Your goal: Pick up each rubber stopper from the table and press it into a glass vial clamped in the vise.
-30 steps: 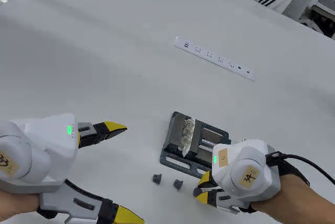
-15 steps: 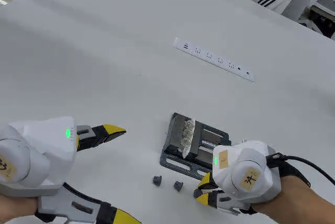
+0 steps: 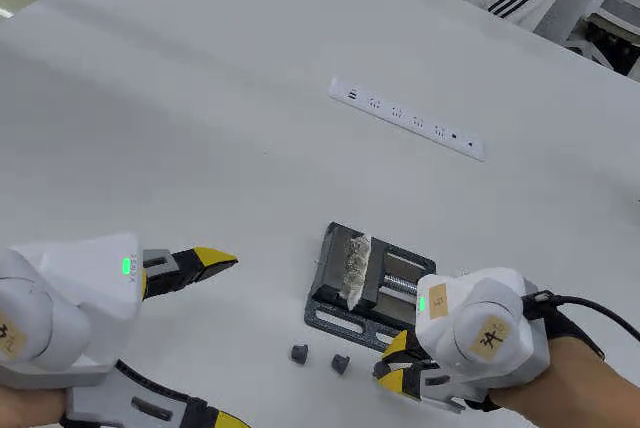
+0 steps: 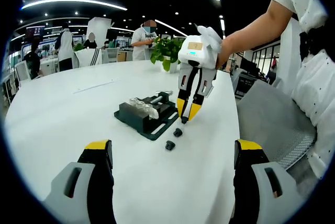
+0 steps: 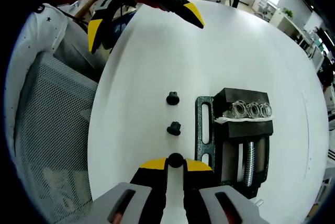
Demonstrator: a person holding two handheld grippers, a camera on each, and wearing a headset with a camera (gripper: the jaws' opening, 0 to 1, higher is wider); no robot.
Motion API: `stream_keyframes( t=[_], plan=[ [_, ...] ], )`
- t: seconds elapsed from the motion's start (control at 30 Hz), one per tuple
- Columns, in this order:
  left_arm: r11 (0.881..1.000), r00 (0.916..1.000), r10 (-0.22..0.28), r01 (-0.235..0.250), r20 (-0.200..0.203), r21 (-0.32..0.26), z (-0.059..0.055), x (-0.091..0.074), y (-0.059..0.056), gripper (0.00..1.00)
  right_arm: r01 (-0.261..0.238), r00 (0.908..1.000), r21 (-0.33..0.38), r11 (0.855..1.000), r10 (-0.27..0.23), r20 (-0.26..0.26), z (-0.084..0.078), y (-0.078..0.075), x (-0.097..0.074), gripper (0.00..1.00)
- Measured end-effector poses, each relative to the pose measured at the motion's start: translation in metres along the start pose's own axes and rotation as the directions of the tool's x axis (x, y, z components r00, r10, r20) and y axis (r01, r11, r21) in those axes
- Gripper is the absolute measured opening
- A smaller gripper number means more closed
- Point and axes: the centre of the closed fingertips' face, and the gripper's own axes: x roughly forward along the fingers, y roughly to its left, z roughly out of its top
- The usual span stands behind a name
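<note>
Two small dark rubber stoppers (image 5: 172,98) sit loose on the white table (image 5: 146,51), apart from each other, just beside the vise's slotted base. A third stopper (image 5: 175,158) is pinched between the yellow tips of the right gripper (image 5: 175,163), close by that same base. The dark vise (image 5: 246,127) lies flat, clamping three clear glass vials (image 5: 251,110) in a row, mouths open, with what looks like pale padding against them.

Three small black rubber stoppers (image 5: 172,98) are here. Three clear glass vials (image 5: 251,110) sit in one dark metal vise (image 5: 245,128).
</note>
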Motion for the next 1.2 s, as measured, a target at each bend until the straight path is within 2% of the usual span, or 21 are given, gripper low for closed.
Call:
stream_keyframes(
  t=[0.37,0.83,1.07,1.2],
  plan=[
    [1.0,1.0,0.0,0.0,0.007,-0.001,0.0,0.001,-0.002,0.96,0.013,0.9992,0.015,1.0,-0.014,0.038,0.016,-0.007,-0.021,0.06],
    [1.0,0.9999,0.006,-0.006,0.015,-0.005,0.001,-0.001,-0.001,0.96,0.047,0.9966,0.002,0.999,-0.047,0.067,0.036,-0.036,-0.042,0.06],
    [1.0,0.9999,0.006,-0.006,0.016,-0.005,0.001,-0.001,0.0,0.96,0.068,0.995,-0.01,0.998,-0.067,0.073,0.044,-0.055,-0.047,0.06],
    [1.0,0.9998,0.008,-0.008,0.016,-0.007,0.001,-0.002,0.001,0.96,0.073,0.9947,-0.019,0.997,-0.071,0.073,0.048,-0.061,-0.049,0.06]
  ],
)
